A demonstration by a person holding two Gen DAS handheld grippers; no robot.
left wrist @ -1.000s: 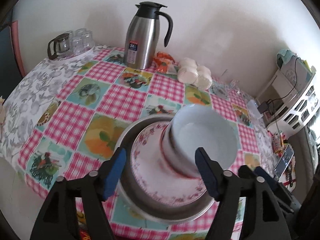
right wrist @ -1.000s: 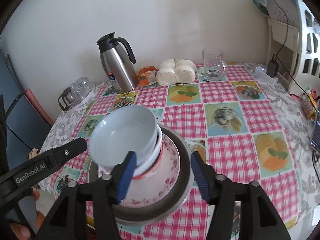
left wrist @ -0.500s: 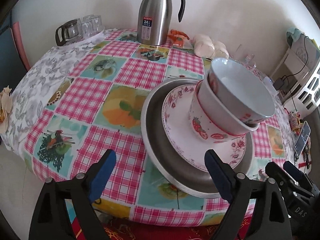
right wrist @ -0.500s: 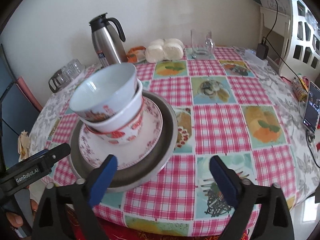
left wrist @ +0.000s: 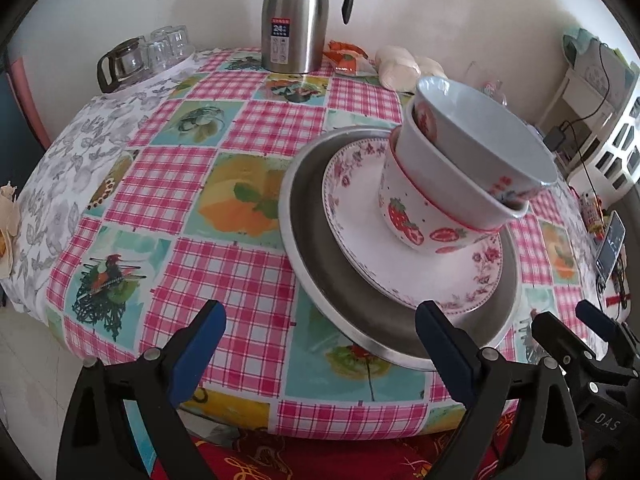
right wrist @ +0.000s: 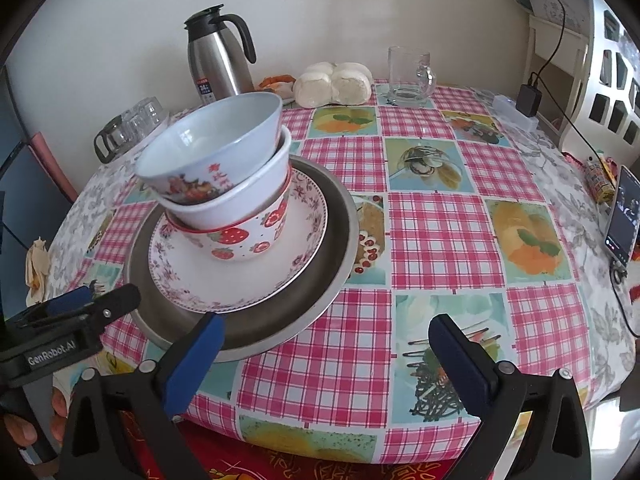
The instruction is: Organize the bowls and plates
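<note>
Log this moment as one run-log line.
left gripper: open, empty | right gripper: opening, empty | blue bowl tilted in strawberry bowl | on floral plate | in metal pan

thermos (left wrist: pixel 295 20) label: "24", smaller print too small to read | left gripper (right wrist: pixel 52 350) body, seen from the right wrist: "GenRobot.AI" | right gripper (left wrist: pixel 606 420) body, seen from the left wrist: "DAS"

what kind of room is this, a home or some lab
Most likely a home dining area: a table under a pink checked oilcloth with fruit pictures, a steel thermos jug with black handle, and white steamed buns by the wall.
</note>
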